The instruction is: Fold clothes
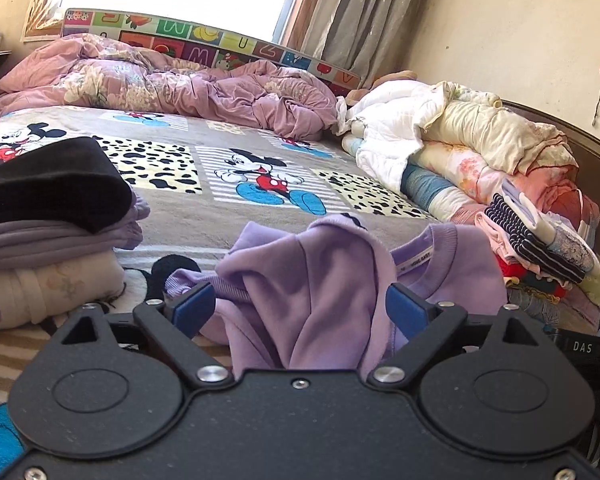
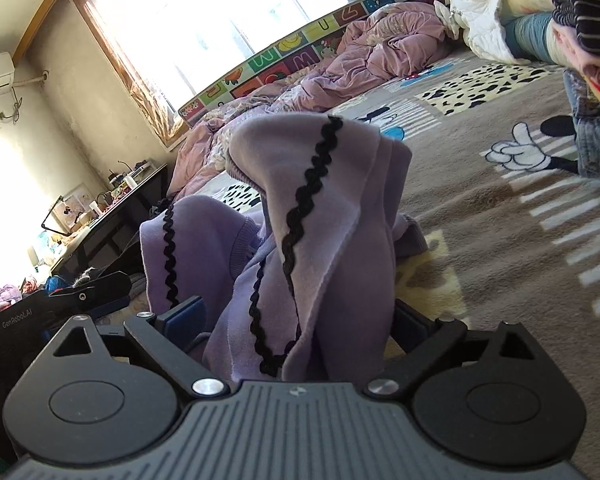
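Observation:
A lilac sweatshirt (image 1: 324, 280) lies bunched on the bed just in front of both grippers, its ribbed collar and label (image 1: 416, 260) turned up. In the right wrist view the same sweatshirt (image 2: 340, 216) stands up in a fold, with black zigzag trim (image 2: 300, 200) running down it. My left gripper (image 1: 297, 312) is open, its blue pads (image 1: 191, 308) wide apart with the cloth bulging between them. My right gripper (image 2: 295, 320) is open too, and the fold rises between its fingers. Cloth hides the right finger's pad in that view.
The bed has a Mickey Mouse blanket (image 1: 259, 184). A stack of folded clothes (image 1: 51, 216) sits at the left and a heap of unfolded clothes (image 1: 540, 240) at the right. Rumpled quilts (image 1: 203, 88) line the far side. A cluttered desk (image 2: 111, 208) stands beside the bed.

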